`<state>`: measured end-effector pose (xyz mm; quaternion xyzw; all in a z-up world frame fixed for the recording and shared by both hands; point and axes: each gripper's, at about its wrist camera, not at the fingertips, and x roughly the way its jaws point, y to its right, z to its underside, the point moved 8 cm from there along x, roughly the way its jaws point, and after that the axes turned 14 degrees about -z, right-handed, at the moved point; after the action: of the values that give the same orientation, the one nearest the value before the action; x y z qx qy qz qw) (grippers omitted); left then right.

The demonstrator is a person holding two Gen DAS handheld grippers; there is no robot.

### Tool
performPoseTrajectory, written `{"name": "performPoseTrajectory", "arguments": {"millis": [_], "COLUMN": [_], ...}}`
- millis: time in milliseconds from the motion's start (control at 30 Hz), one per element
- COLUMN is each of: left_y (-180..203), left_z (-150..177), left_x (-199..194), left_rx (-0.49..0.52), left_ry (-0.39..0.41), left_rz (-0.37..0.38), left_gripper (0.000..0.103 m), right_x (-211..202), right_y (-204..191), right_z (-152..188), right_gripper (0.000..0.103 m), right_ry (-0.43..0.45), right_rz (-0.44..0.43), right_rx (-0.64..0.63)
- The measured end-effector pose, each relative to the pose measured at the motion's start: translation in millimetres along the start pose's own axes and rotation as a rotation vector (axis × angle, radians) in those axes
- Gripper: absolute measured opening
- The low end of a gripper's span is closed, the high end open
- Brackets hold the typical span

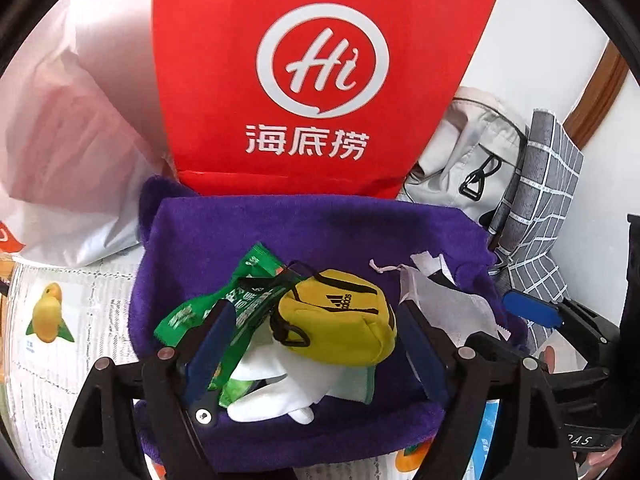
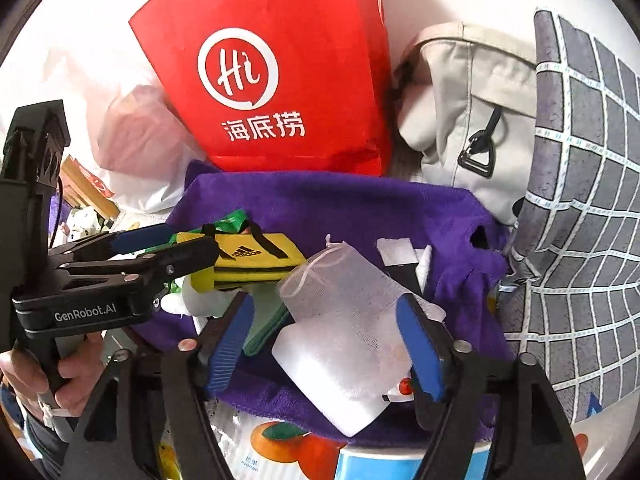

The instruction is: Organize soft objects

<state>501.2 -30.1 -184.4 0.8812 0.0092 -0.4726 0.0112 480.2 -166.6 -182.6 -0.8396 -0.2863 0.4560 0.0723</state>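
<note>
Left gripper (image 1: 316, 344) open around yellow "adidas" pouch (image 1: 336, 316), red "Hi" bag (image 1: 312, 76)

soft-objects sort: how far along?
Early. Gathered on the purple towel: yellow pouch, green wrapper, white glove. Left hand-held gripper open around the pouch; right hand-held gripper open around the mesh bag. Nothing lifted or packed yet.

Both cameras sit low, just behind their own fingers, looking forward and slightly down, close over the purple towel (image 1: 320, 232) (image 2: 360, 208). The left view faces the red bag (image 1: 312, 80) squarely; the right view looks from further right, with the bag (image 2: 272, 92) up-left. Both views share the towel, yellow pouch (image 1: 340, 316) (image 2: 248, 258), grey bag (image 1: 468, 148) (image 2: 460, 112) and checked cloth (image 1: 540, 208) (image 2: 580, 200). Each glimpses the other gripper.
</note>
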Motion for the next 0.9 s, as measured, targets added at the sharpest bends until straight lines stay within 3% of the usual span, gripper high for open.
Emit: {"name": "performPoseTrajectory", "arguments": {"millis": [267,400,567,667,767,900], "left_y": [-5,-3,-6,-10,-11,-8], "left_z": [-1,6,23,35,48,70], "left_x": [-27,-47,-73,-95,-122,-166], "left_rx": [-0.004,0.0,-0.008,-0.028,-0.04,-0.045], "left_ry": [0.037,0.06,0.065,0.079,0.108,0.158], "left_rz": [-0.006,-0.018,-0.004,-0.01,-0.008,-0.032], "left_gripper": [0.081,0.081,0.081,0.081,0.083,0.089], "right_x": [-18,-42,-74,-101,-121,-134], "right_y": [-12,-17,-34,-51,-64,-76], "right_z": [-3,-2,11,20,36,64], "right_gripper": [0.086,0.094,0.099,0.099,0.099,0.099], "right_ry": [0.045,0.092,0.133,0.191,0.202,0.176], "right_rz": [0.045,0.088,0.164,0.148,0.103,0.117], "right_rx": [-0.018,0.001,-0.066,-0.102,-0.074,-0.046]}}
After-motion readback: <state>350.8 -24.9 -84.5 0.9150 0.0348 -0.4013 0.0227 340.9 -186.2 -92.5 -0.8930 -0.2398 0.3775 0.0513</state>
